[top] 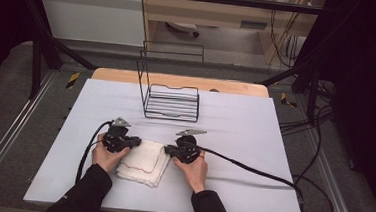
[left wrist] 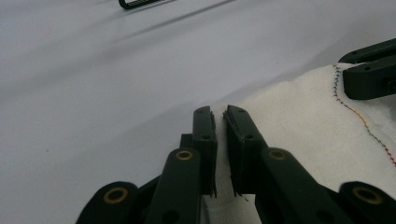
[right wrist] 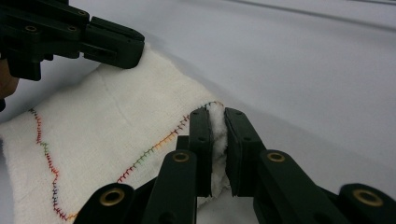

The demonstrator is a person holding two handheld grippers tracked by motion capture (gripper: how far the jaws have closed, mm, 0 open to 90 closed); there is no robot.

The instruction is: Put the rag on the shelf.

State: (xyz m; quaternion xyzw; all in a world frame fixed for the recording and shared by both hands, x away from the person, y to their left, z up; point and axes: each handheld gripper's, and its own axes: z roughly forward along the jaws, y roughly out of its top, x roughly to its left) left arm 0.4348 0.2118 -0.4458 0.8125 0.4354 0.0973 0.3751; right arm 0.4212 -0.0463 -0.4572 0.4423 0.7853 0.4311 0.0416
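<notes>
While both black tongs, left (left wrist: 220,114) and right (right wrist: 215,114), pinch corners of the folded white cloth with coloured stitching (top: 143,162), their bite looks thin. If lifted unevenly off the pale grey surface (top: 235,124), a corner could slip free.

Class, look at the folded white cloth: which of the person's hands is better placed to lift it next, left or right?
Neither alone. The left gripper pinches the cloth at one far corner, the right gripper at the other, jaws shut on fabric. Probably both should lift together.
</notes>
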